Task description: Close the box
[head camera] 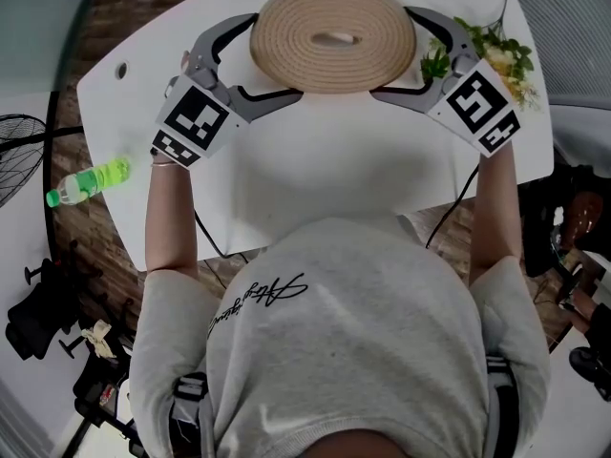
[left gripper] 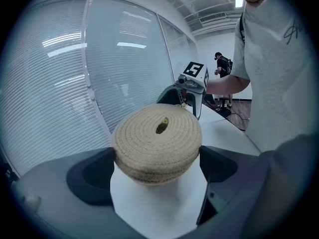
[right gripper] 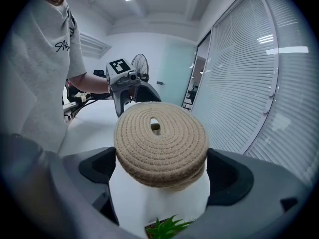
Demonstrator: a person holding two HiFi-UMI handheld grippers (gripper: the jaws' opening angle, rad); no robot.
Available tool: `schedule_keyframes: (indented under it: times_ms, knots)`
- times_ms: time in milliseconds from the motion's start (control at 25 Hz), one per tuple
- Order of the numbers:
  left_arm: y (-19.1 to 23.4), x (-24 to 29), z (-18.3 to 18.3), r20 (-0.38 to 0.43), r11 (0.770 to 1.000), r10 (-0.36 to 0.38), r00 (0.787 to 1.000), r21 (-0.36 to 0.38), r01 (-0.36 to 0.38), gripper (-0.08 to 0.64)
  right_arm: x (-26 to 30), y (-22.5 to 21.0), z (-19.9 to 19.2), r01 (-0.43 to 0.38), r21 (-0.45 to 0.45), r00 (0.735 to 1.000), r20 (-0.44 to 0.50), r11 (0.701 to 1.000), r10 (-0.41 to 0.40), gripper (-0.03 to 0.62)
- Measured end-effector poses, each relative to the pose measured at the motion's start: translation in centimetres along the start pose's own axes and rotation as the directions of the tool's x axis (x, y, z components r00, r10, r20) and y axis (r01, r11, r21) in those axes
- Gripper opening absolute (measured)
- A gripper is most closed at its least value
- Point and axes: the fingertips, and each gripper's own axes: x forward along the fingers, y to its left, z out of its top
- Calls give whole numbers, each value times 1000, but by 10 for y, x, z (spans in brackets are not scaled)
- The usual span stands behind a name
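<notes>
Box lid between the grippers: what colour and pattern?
Lid: tan rope coiled in rings; clearest in right gripper view.

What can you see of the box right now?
The box is round, coiled from tan rope, and stands upright on the white table. Its flat lid is on, with an oval hole in the middle, and seems to sit slightly off-centre over the body. The left tongs and right tongs clasp it from opposite sides, jaws against its edge.
</notes>
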Motion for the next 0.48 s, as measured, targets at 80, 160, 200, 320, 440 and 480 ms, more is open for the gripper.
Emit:
schedule_keyframes:
  times_ms: [80,160,200,320,440,480]
  knots:
    - [2,3,1,-2,1000,1,1000,0,-1,529,0,-3,-1,-2,0,1000,3,1000,2,574]
    - [4,5,2,-1,1000,0,1000,-5,0,529,-1,-6,-1,-4,-1,1000,7,1000,4,574]
    - [5,6,1,0,1000,-1,1000,-9,1,529,0,-8,-1,-5,-1,1000,9,1000,5,574]
    - [9,8,0,-1,1000,-3,1000,-16,3,529,1,-12,-1,-8,-4,1000,7,1000,8,574]
    - [13,11,0,-1,1000,0,1000,-21,0,529,3,-17,-1,-11,-8,1000,6,1000,11,574]
    - [14,12,-1,-2,1000,0,1000,-23,0,529,4,-18,-2,-12,-9,1000,5,1000,12,574]
